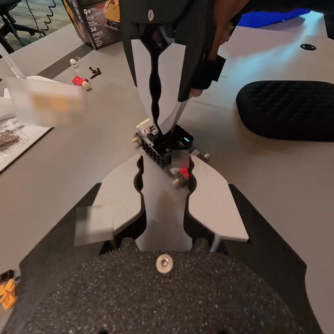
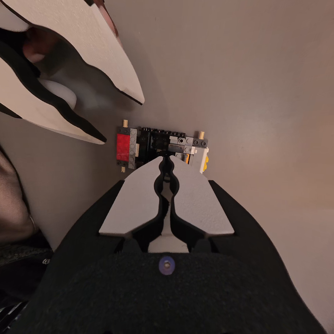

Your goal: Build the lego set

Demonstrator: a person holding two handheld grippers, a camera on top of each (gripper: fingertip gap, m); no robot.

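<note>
Right gripper [image 2: 165, 157]: fingers nearly closed, tips pressed down onto the black middle section of the lego chassis [image 2: 159, 144]. Cannot tell whether a small part sits clamped between the tips; the narrow gap there looks dark and is partly hidden.

Left gripper [image 1: 165, 162]: fingers spread apart, grasping nothing, tips just beside the red end of the chassis, one tip close against the red brick [image 1: 184, 173].

Chassis location: flat on the grey surface [image 1: 253, 180], between the two grippers. Tan axle pins [image 2: 201, 134] project from its long sides near both ends.

Handling judgement: light, rigid plastic, smooth and likely to slide on the surface under sideways load; stud joints likely to separate if twisted or levered. Best hold: across the two long sides of the low black base, clear of the axle pins and of small top pieces. Bracing at the red end while pressing from above recommended.

Farther from the chassis: loose red and black pieces [image 1: 79, 80], set box [image 1: 97, 23], black padded cushion [image 1: 289, 108], orange pieces [image 1: 7, 292] at the near edge.
</note>
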